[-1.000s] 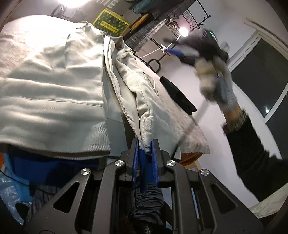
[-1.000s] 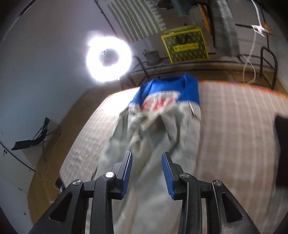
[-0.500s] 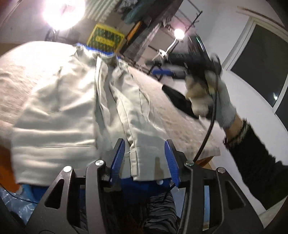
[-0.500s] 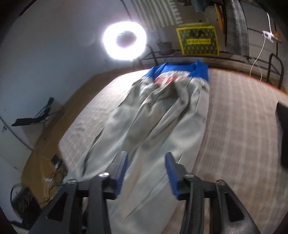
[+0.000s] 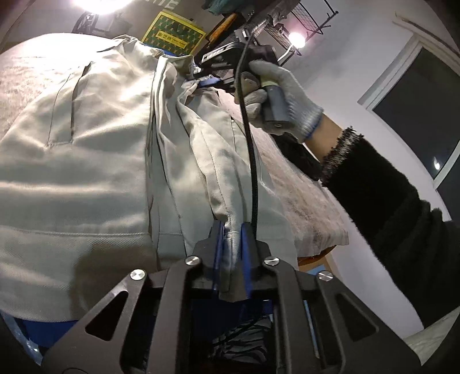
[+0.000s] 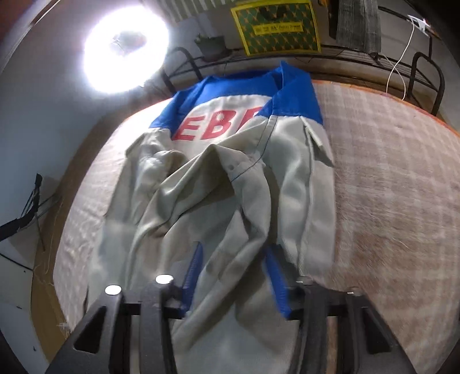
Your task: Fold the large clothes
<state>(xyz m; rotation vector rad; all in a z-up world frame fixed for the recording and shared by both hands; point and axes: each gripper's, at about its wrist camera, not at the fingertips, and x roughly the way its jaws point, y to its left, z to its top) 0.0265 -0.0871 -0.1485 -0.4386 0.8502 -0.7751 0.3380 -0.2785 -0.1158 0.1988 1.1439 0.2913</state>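
Note:
A large beige work jacket [image 6: 230, 184] with a blue yoke and collar and red letters lies spread on the table, back up in the right wrist view. It also fills the left wrist view [image 5: 86, 161]. My left gripper [image 5: 232, 230] is shut on a fold of the jacket's hem at the near table edge. My right gripper [image 6: 234, 264] is open, its blue pads low over the rumpled middle of the jacket. In the left wrist view the right gripper [image 5: 212, 82] hovers over the far part of the jacket, held by a gloved hand [image 5: 281, 95].
The table has a woven beige cover [image 6: 388, 178] with an orange edge. A ring light [image 6: 126, 49] glows at the back left. A yellow-framed green box [image 6: 276, 26] and a metal rack [image 6: 425, 77] stand behind the table. A dark item [image 5: 302, 155] lies on the right.
My left gripper has shut again on the jacket hem after being open half a second ago. My right gripper has come down and forward, close over the jacket's middle.

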